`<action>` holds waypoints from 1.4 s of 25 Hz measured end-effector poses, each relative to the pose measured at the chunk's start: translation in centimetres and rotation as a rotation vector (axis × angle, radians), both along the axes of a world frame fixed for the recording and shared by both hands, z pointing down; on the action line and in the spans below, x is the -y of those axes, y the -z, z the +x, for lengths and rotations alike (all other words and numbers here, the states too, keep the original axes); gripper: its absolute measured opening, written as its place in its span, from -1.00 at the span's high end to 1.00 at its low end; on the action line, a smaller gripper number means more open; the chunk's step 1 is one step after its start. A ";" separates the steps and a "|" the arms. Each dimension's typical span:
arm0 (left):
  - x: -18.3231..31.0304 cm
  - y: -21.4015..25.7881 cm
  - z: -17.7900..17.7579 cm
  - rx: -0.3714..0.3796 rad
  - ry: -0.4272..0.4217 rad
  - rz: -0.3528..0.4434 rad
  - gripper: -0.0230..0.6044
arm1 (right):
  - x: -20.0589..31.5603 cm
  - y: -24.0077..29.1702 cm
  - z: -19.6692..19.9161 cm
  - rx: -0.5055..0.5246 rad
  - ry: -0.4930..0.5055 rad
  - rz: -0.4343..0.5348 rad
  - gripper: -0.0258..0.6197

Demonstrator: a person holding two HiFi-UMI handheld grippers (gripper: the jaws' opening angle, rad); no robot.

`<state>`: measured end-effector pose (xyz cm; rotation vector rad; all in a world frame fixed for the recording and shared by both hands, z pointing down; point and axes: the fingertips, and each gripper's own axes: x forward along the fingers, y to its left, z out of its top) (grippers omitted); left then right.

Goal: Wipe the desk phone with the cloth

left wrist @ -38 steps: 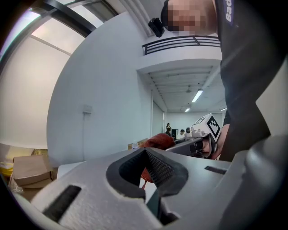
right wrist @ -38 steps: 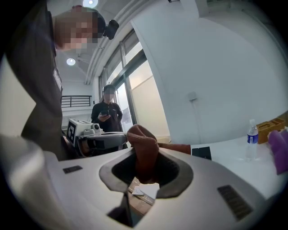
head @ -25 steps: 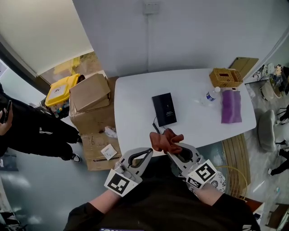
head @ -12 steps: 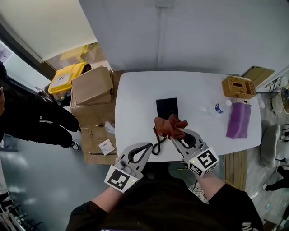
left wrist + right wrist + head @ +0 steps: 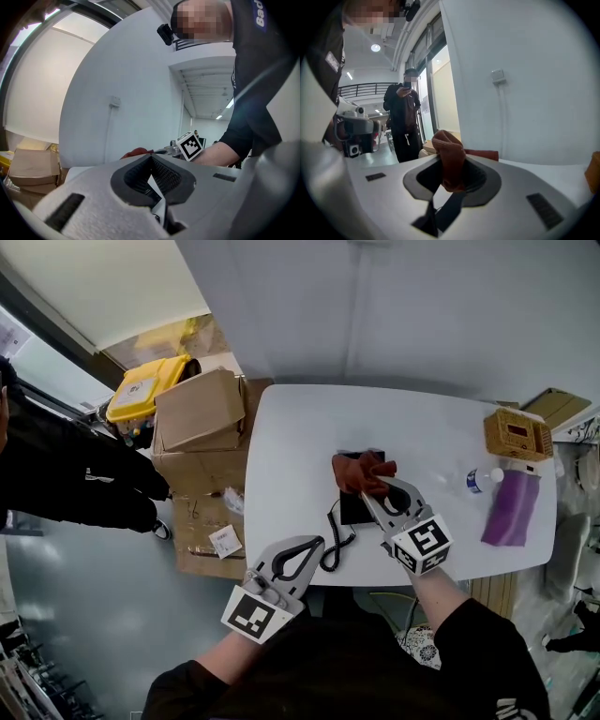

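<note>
There are two claws. The right claw (image 5: 373,489) is clenched on one red-brown cloth (image 5: 361,470). The cloth is over one black desk phone (image 5: 350,510), mid-surface (image 5: 291,437) and well apart from the left edge. The left claw (image 5: 313,544) is closed on nothing at the near edge. One bottle (image 5: 480,480) stands far right.

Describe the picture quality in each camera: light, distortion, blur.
Head view: even, soft light, sharp, with the white table bowed by the wide lens. Left gripper view: strong fisheye curving, black corners. Right gripper view: the same dark rim, with the cloth in the jaws close and slightly soft.
</note>
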<state>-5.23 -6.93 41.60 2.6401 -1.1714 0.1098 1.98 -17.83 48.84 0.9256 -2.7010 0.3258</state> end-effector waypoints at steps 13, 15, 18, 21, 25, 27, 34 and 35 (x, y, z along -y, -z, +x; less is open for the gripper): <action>0.1 -2.5 -2.2 0.023 0.045 -0.070 0.88 | 4.2 -9.2 -2.4 -0.152 0.016 -0.091 0.60; -0.2 -2.8 -2.4 0.026 0.043 -0.076 0.88 | 3.4 -9.8 -2.4 -0.155 0.017 -0.102 0.60; -0.4 -3.1 -2.4 0.029 0.035 -0.084 0.88 | 1.8 -10.8 -2.3 -0.155 0.015 -0.125 0.60; -0.6 -3.1 -2.1 0.028 0.019 -0.081 0.88 | -0.2 -11.9 -2.0 -0.161 0.017 -0.151 0.60; -0.8 -2.8 -1.4 0.028 -0.008 -0.070 0.88 | -3.2 -13.5 -1.8 -0.174 0.030 -0.194 0.60; -1.0 -2.8 -1.1 0.034 -0.021 -0.075 0.88 | -4.7 -14.3 -1.8 -0.180 0.042 -0.213 0.60; -1.4 -2.3 -0.1 0.033 -0.058 -0.060 0.88 | -8.2 -15.8 -1.3 -0.202 0.058 -0.266 0.60; -1.5 -2.2 0.0 0.031 -0.062 -0.055 0.88 | -8.6 -15.8 -1.3 -0.205 0.061 -0.274 0.60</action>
